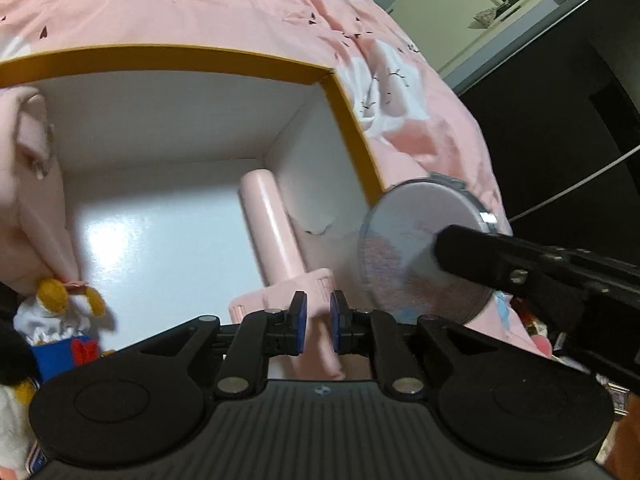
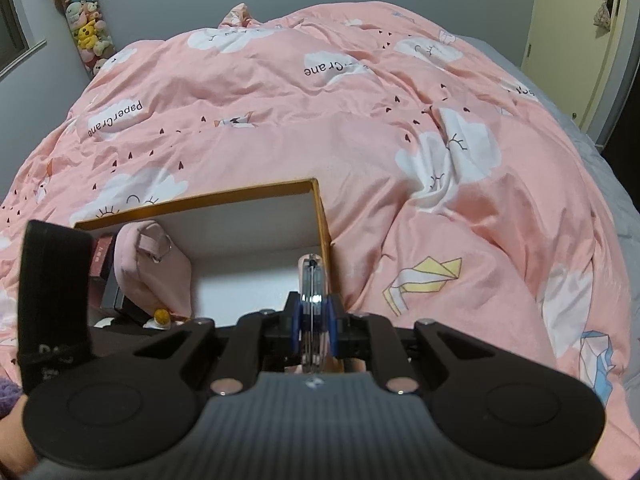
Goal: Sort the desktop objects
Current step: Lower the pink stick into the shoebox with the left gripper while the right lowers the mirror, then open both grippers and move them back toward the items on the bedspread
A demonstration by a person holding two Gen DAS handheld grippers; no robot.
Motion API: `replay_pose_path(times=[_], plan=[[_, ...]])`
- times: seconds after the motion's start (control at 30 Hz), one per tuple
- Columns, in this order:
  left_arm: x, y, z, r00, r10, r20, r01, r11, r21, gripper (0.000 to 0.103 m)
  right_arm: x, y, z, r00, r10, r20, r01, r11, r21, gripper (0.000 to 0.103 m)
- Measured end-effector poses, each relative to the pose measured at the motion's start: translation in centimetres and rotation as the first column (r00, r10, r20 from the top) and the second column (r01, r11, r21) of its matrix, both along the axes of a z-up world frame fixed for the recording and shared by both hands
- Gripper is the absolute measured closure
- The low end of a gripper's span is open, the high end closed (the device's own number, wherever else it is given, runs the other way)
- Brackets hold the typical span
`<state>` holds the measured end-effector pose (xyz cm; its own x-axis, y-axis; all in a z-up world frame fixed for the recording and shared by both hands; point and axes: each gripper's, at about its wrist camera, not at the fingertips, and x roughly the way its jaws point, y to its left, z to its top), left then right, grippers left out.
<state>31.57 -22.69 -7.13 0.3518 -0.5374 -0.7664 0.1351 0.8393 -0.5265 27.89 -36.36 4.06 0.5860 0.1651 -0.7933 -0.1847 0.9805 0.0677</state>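
Note:
An open box with a yellow rim point(image 1: 344, 104) and white inside lies on the pink bed cover; it also shows in the right wrist view point(image 2: 320, 216). My left gripper point(image 1: 319, 322) is over the box's near edge, shut on the end of a pink T-shaped handle point(image 1: 272, 228) that lies in the box. My right gripper point(image 2: 314, 328) is shut on a round compact mirror point(image 2: 312, 292), held edge-on at the box's right wall. In the left wrist view the mirror point(image 1: 416, 240) shows as a disc beside the box, gripped by a black finger point(image 1: 480, 256).
A pink pouch point(image 2: 148, 264) and a small doll with yellow hair point(image 1: 60, 320) sit at the box's left side. A dark red box point(image 2: 100, 260) lies behind the pouch. The pink quilt point(image 2: 360, 120) surrounds everything. Plush toys point(image 2: 86, 28) hang in the far corner.

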Motion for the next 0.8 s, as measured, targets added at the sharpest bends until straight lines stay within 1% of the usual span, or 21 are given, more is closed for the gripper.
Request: replay_pose_path(times=[0.07,0.13,0.23,0.33,0.47,0.53,0.6,0.7,0.8], plan=[[0.1,0.4,-0.6,1.000,0.004,-0.019,-0.005,1.000,-0.026,0.090,-0.1,0.0,-0.1,1.000,0.003,-0.006,-0.003,1.000,0.001,0.089],[0.1,0.8,-0.9,0.999,0.008,-0.034,-0.009,0.999,-0.037,0.090,-0.1,0.1,-0.2,1.000,0.007,-0.006,-0.007,1.000,-0.006,0.089],[-0.3,1.9,0.2,1.000,-0.001,-0.005,0.001,1.000,-0.028,0.091,-0.2,0.3,-0.2,1.000,0.015,-0.006,-0.015,1.000,0.016,0.089],[-0.7,3.4,2.1,0.999,0.010,0.041,-0.010,1.000,0.012,0.090,0.1,1.0,-0.2,0.999,0.035,-0.005,-0.034,0.998,0.059,0.089],[-1.2,6.2,4.5,0.995,0.045,0.090,-0.052,0.996,0.073,0.090,1.4,3.4,-1.1,0.998,0.068,-0.021,-0.065,0.993,0.096,0.089],[-1.5,7.9,5.5,0.991,0.058,0.118,-0.070,0.992,0.102,0.090,2.4,4.8,-2.1,0.995,0.087,-0.047,-0.079,0.986,0.147,0.089],[-1.9,9.6,6.6,0.986,0.082,0.144,-0.100,0.987,0.124,0.090,3.4,6.1,-3.3,0.993,0.095,-0.070,-0.082,0.981,0.177,0.089],[-2.4,12.0,7.8,0.976,0.119,0.180,-0.145,0.980,0.137,0.087,5.1,8.1,-5.2,0.991,0.087,-0.106,-0.066,0.980,0.188,0.089],[-2.9,14.6,8.6,0.964,0.160,0.212,-0.198,0.966,0.168,0.086,6.6,9.3,-6.6,0.989,0.069,-0.132,-0.042,0.979,0.201,0.089]])
